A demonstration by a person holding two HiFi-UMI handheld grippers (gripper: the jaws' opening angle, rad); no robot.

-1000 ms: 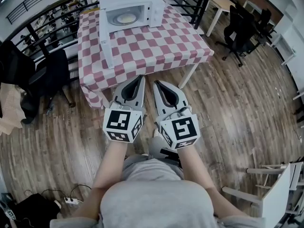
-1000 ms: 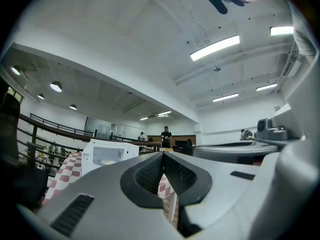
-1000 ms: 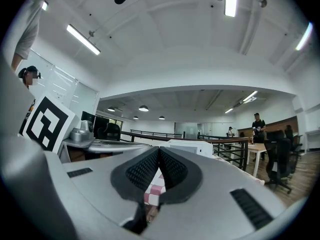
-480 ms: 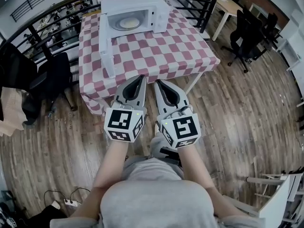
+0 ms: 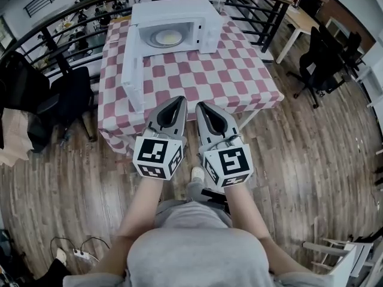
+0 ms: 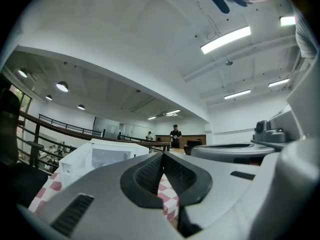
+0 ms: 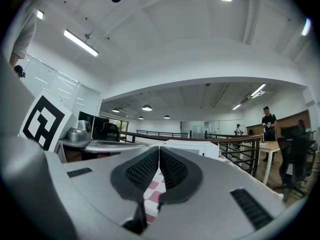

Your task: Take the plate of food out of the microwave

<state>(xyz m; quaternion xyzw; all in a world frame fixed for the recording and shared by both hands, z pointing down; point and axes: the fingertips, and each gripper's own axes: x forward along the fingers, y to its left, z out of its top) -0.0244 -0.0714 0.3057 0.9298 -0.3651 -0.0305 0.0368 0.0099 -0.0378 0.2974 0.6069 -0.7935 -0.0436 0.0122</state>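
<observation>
Since a second ago the checked table [image 5: 239,82] has been drawn closer in the head view, and the microwave [image 5: 179,11] standing on it is now seen larger and lower in the picture. Both grippers have been carried toward it side by side, with no change in how they are held. The approach is judged to be the step in hand, as nothing belonging to the task has yet been touched. The microwave's door [image 5: 133,70] is already swung wide to the left, and the plate of food [image 5: 168,37] is seen lying on the floor of the cavity, well apart from both tools. The left gripper [image 5: 179,100] is held level with its jaws pressed together and nothing between them; only checked cloth is seen past its tips in the left gripper view. The right gripper [image 5: 201,105] is held just beside it, likewise closed and empty, its pads met at the tips. For the next move, the remaining gap to the table's near edge would have to be closed and the jaws of at least one gripper opened before the cavity is entered, so that the plate's rim can be taken. The open door and the cavity walls should be cleared on the way in, and a level carry would probably be needed afterwards, lest the food be tipped off.
</observation>
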